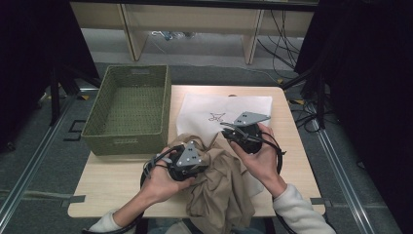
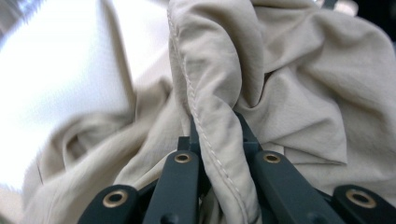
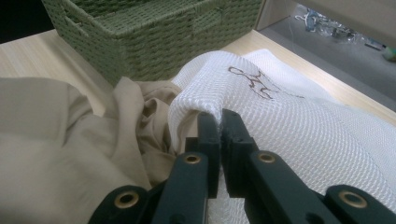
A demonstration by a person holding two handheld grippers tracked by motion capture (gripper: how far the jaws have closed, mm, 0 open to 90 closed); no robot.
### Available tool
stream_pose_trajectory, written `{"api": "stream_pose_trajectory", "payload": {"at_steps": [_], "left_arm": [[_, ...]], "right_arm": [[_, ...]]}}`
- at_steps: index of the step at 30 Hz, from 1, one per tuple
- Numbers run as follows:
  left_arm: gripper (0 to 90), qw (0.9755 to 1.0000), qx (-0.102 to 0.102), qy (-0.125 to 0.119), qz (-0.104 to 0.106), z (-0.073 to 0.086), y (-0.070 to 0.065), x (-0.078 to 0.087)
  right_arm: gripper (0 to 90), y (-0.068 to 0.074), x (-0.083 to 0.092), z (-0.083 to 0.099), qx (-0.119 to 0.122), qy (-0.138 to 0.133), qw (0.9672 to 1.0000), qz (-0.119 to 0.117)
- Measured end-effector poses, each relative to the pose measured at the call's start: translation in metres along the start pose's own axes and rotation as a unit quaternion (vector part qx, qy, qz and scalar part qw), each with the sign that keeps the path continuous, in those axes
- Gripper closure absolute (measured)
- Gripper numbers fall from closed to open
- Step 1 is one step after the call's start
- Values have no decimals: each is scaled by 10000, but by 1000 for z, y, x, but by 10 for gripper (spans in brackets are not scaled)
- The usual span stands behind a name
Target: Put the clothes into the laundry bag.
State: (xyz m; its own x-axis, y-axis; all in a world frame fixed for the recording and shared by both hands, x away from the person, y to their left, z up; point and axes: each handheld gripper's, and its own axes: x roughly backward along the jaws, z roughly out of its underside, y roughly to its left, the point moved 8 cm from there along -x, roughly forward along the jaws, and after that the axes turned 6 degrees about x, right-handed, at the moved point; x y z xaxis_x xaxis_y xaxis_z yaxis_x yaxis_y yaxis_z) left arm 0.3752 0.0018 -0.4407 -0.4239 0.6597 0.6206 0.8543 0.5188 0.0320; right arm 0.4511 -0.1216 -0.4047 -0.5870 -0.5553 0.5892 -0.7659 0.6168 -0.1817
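A beige garment lies crumpled on the near part of the worktop, its lower end hanging over the near edge, and its upper end reaches to the mouth of a white mesh bag that lies flat further back, beside a green woven basket. The left gripper is clenched on a stitched fold of the beige garment, as seen in the left gripper view, where the seam runs down between the two black jaws. The right gripper is clenched on the rim of the white mesh bag, the mesh edge being pinched between its jaws and lifted into a small hump with beige cloth lying just beneath and beside it. From these positions the work is judged to be the stuffing of the garment into the bag, and it is judged to be at an early stage: both grasps are made and the bag's mouth is held up, but by far the greater part of the garment is outside the bag, bunched on the worktop. How much cloth, if any, is already inside cannot be told. What is left is judged to be the feeding of nearly the whole garment through the opening; the basket holds nothing.
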Motion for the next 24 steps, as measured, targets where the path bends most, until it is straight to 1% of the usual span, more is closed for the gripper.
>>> {"api": "stream_pose_trajectory", "payload": {"at_steps": [1, 2, 3, 4, 5, 6, 7, 8, 9, 10, 11, 12, 13, 14, 16, 17, 18, 19, 20, 21, 22, 23, 24], "left_arm": [[826, 9991, -350, -132, -197, -14, -3, 3], [826, 9987, -350, -154, -331, -19, -5, 1], [826, 9991, -358, -123, -212, -21, -8, -5], [825, 9991, -351, -18, -225, -21, -7, -16], [825, 9995, -263, 75, -157, -20, -6, -24], [824, 9995, -186, 178, -161, -19, -1, -34], [823, 9995, -186, 178, -161, -19, -1, -34], [823, 9993, -18, 337, -179, -15, 6, -50], [821, 9991, 38, 399, -169, -14, 9, -57], [819, 9982, 93, 489, -324, -12, 16, -71], [817, 9976, 135, 558, -396, -10, 18, -77], [816, 9974, 238, 531, -433, -9, 20, -84], [815, 9971, 345, 538, -421, -9, 20, -88], [814, 9970, 444, 538, -340, -9, 21, -91], [816, 9959, 725, 433, -330, -12, 25, -87], [817, 9954, 812, 347, -376, -13, 29, -83], [819, 9944, 962, 228, -367, -16, 30, -77], [820, 9939, 984, 169, -463, -18, 34, -70], [822, 9939, 984, 169, -463, -18, 34, -70], [823, 9918, 1146, -91, -560, -25, 36, -56], [824, 9911, 1170, -173, -616, -29, 37, -50], [824, 9910, 1160, -220, -636, -32, 36, -46], [824, 9910, 1160, -220, -636, -32, 36, -46]], "right_arm": [[885, 0, 0, -1, 8, -21, 10000, 11], [885, 0, 0, -2, 13, -55, 10000, 24], [885, 2, 2, -3, -34, -70, 10000, -14], [886, 3, 2, -4, 17, -113, 9999, -40], [886, 5, 3, -5, -37, -143, 9999, -80], [887, 7, 5, -6, -50, -120, 9999, -103], [887, 7, 5, -6, -50, -120, 9999, -103], [887, 8, 5, -6, -4, -139, 9998, -125], [887, 10, 7, -7, -8, -150, 9998, -141], [888, 12, 8, -8, -8, -163, 9997, -178], [888, 13, 9, -9, -25, -168, 9997, -195], [888, 14, 9, -10, -39, -184, 9995, -246], [888, 14, 10, -10, -1, -179, 9995, -268], [888, 16, 10, -10, -47, -181, 9994, -278], [888, 16, 11, -10, -29, -154, 9995, -280], [888, 16, 12, -10, -45, -162, 9994, -286], [888, 13, 13, -10, 19, -208, 9996, -201], [888, 13, 15, -9, -140, -185, 9994, -239], [888, 10, 17, -9, -120, -185, 9995, -239], [888, 9, 18, -9, -178, -181, 9994, -231], [888, 9, 19, -10, -160, -220, 9993, -241], [888, 9, 20, -12, -125, -270, 9992, -249], [888, 9, 20, -12, -125, -270, 9992, -249]]}}
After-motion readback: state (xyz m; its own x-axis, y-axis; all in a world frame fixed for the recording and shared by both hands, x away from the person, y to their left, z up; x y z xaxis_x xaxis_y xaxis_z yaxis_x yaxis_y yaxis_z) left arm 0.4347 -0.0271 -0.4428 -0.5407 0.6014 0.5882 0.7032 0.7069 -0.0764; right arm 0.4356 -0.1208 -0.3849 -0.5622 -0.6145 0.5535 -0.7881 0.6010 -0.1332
